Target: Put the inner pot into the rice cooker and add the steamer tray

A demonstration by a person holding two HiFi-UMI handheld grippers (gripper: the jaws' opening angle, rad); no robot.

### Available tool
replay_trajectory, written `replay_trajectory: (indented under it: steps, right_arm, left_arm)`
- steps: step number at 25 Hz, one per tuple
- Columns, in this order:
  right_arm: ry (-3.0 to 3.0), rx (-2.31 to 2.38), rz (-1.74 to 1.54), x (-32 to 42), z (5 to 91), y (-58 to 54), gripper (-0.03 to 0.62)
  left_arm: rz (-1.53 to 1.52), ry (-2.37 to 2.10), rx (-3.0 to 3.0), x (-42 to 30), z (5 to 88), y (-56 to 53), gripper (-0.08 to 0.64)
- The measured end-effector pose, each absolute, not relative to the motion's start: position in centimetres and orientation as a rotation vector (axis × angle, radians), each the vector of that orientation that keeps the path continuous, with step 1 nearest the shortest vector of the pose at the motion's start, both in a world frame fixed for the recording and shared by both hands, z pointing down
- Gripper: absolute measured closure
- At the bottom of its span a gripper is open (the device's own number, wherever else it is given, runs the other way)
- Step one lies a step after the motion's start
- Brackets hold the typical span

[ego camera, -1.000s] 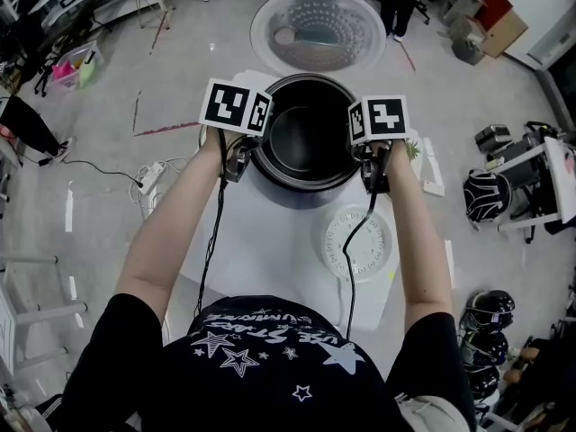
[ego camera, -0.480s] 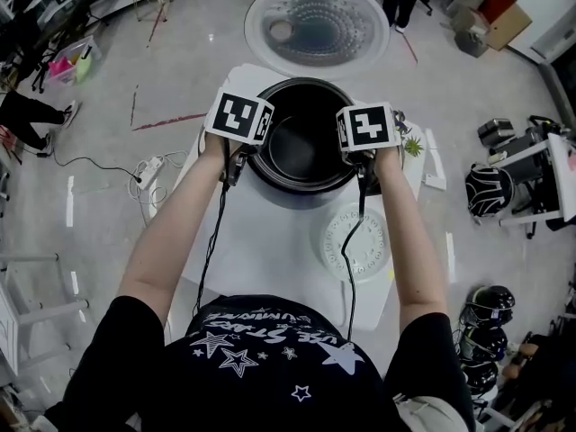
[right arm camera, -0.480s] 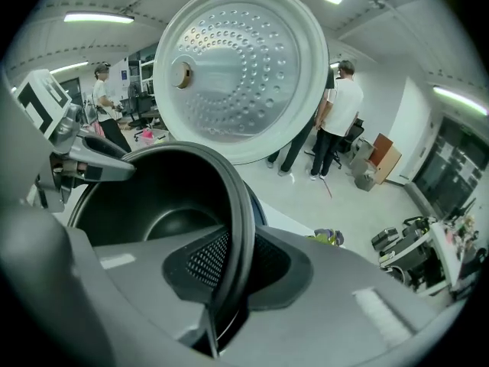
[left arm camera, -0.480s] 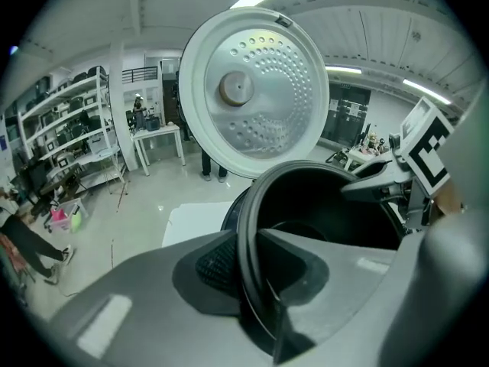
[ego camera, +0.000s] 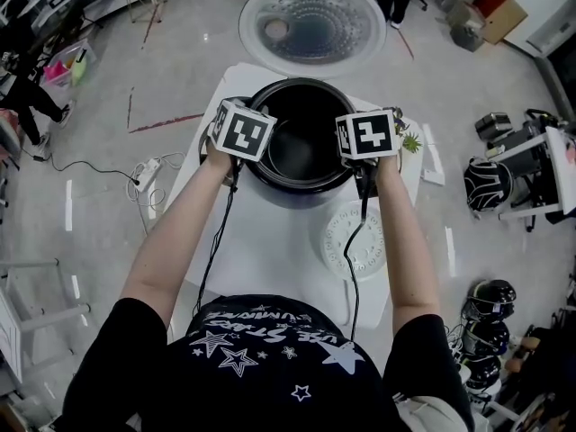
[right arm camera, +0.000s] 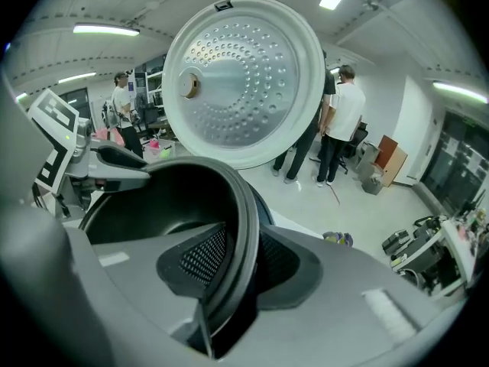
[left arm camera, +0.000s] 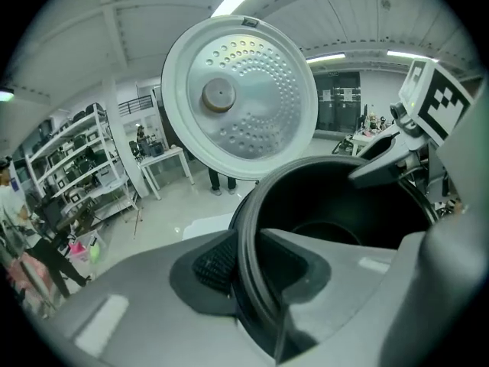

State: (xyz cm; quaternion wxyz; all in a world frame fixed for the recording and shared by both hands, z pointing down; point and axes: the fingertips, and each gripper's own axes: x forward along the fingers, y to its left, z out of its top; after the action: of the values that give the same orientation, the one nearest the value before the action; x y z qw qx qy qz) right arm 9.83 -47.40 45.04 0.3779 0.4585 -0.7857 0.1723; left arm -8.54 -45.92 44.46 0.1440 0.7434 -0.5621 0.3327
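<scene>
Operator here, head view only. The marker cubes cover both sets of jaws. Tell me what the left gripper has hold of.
Observer: The left gripper is shut on the rim of the inner pot, with one pad outside the wall and one inside.
Operator: Now give me the right.
Observer: The right gripper is shut on the same rim at the opposite side, again with a pad on either side of the wall.

Both grippers have shifted down and inward in the head view. The left gripper (left arm camera: 246,270) and right gripper (right arm camera: 233,260), each clamped on the rim of the inner pot (ego camera: 301,147), now stand closer together. Their marker cubes overlap the pot's mouth, and the left cube (ego camera: 243,131) is tilted further than before.
</scene>
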Motion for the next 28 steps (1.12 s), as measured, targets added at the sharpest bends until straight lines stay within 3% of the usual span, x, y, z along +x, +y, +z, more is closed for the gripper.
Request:
replay_trajectory:
  steps: [5, 8, 13, 21, 28]
  right_arm:
    - [-2.041, 1.175, 0.433, 9.7, 44.9, -47.0, 0.399]
    - [-2.047, 1.183, 0.428, 9.9, 44.8, -46.6, 0.347]
    - [-2.057, 1.242, 0.396, 10.5, 43.6, -46.1, 0.324]
    - [-2.117, 1.412, 0.323, 11.6, 39.4, -44.1, 0.343]
    - [-2.196, 1.553, 0.322, 10.9, 36.2, -41.2, 0.418]
  left_arm:
    - [0.956, -1.602, 2.165, -8.2, 44.4, -46.0, 0.445]
    - [0.915, -1.576, 2.188, -7.9, 44.2, -45.7, 0.375]
    - [0.886, -1.590, 2.209, -8.4, 43.5, -45.2, 0.334]
    - [0.741, -1.589, 2.293, -8.3, 39.6, -42.5, 0.328]
    - [0.638, -1.564, 2.373, -8.4, 37.2, -39.5, 0.328]
